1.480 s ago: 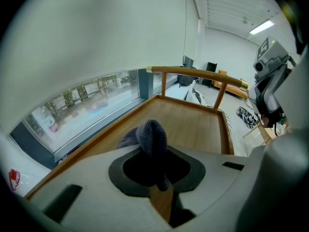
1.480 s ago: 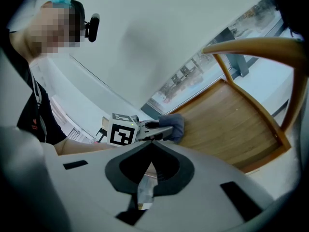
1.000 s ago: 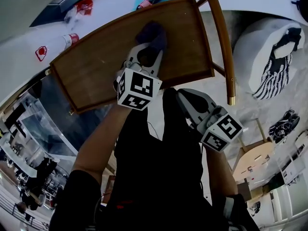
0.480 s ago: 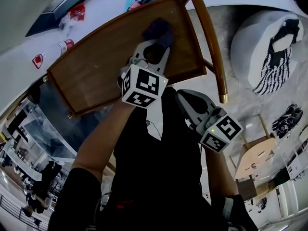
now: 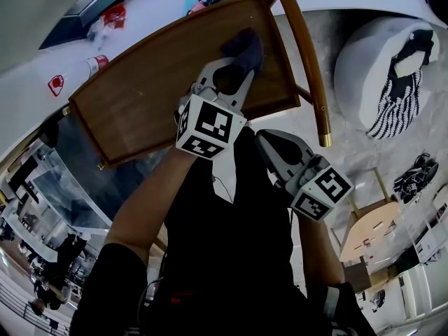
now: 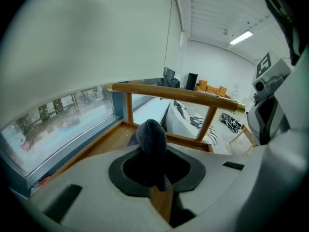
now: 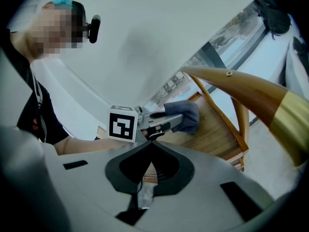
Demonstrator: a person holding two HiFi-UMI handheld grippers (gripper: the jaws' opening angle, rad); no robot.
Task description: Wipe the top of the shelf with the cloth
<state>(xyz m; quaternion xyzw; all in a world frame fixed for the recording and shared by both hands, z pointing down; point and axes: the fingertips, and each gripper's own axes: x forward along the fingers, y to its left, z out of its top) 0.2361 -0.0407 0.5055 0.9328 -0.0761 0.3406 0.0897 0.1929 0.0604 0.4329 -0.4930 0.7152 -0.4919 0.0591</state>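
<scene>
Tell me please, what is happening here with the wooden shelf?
A person holds a tool in each hand. The left tool is shut on a dark cloth and presses it on the wooden shelf top, near its right end, close to the curved wooden rail. The right tool is shut, holds nothing, and hangs off the shelf, near the person's body.
</scene>
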